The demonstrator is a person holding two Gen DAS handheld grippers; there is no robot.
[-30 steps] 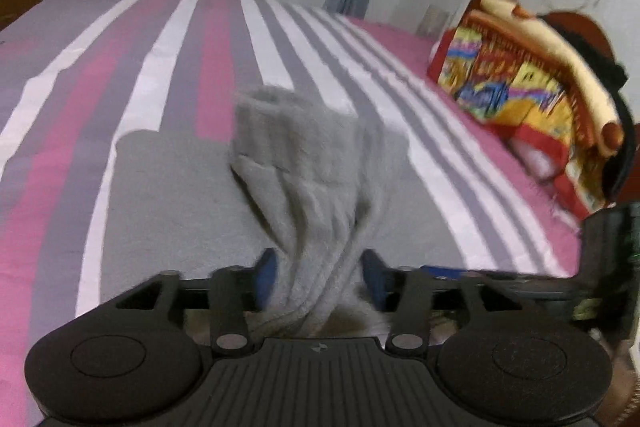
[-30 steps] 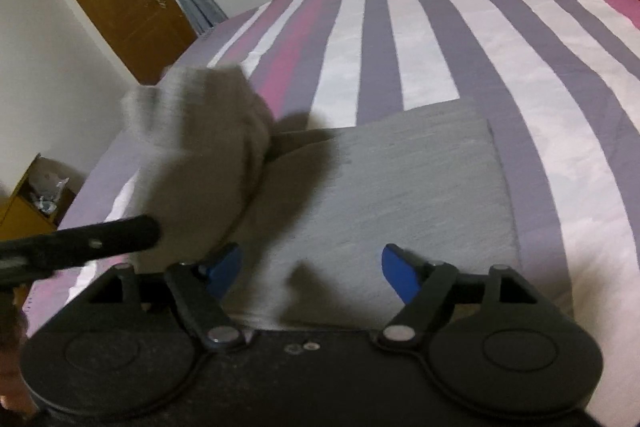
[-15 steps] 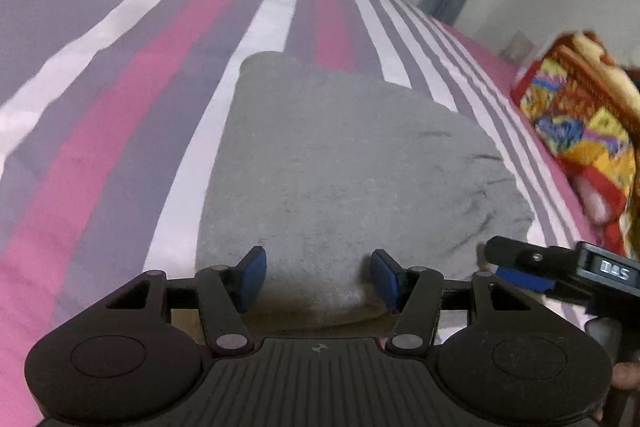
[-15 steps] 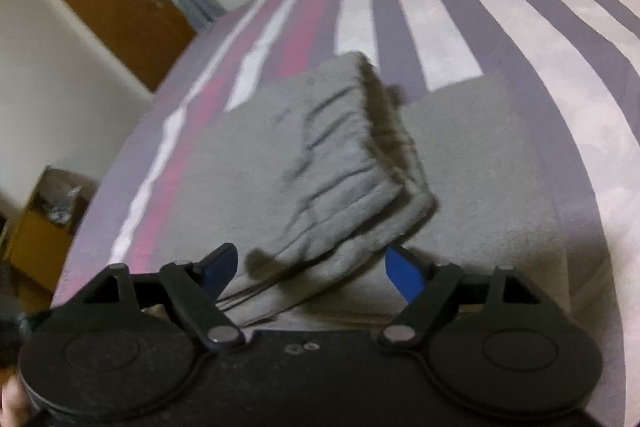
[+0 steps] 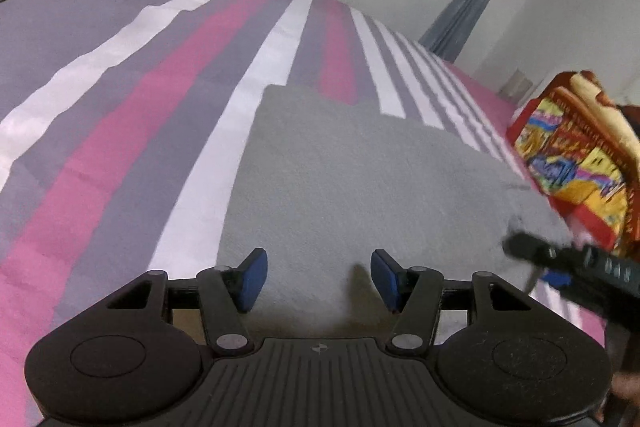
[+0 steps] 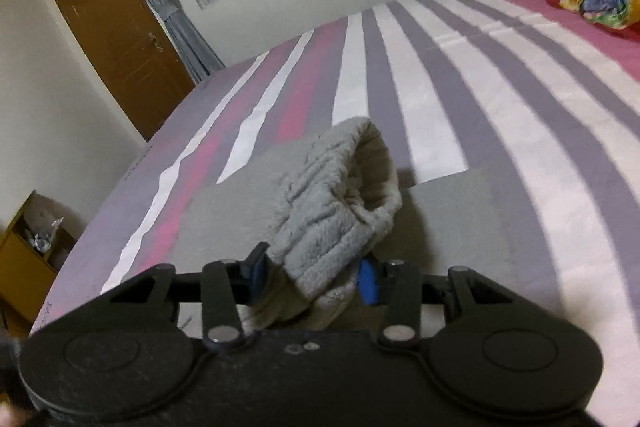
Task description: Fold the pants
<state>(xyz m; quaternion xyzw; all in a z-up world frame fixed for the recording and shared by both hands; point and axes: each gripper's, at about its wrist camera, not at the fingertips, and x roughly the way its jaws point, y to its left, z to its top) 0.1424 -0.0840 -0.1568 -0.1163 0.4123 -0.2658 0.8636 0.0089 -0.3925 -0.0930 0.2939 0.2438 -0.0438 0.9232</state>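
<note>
The grey pants (image 5: 360, 179) lie flat on the striped bed in the left wrist view. My left gripper (image 5: 318, 267) hovers low over their near edge, open, with no fabric pinched between the blue pads. At the right edge of that view a black finger (image 5: 532, 249) of the right gripper shows. In the right wrist view, my right gripper (image 6: 314, 271) has its jaws closing on a thick bunched fold of the pants (image 6: 340, 195), and both pads press into it. The fold stands up off the flat grey layer (image 6: 460, 227).
The bed sheet (image 5: 160, 107) has pink, white and purple stripes and stretches far ahead. A colourful folded blanket (image 5: 580, 155) sits at the right side of the bed. A brown door (image 6: 120, 27) and a yellow shelf (image 6: 24, 251) stand left of the bed.
The left gripper released the bunched fabric it had and dropped lower over the flat pants. The right gripper's jaws closed on the folded bunch and lifted it slightly.
</note>
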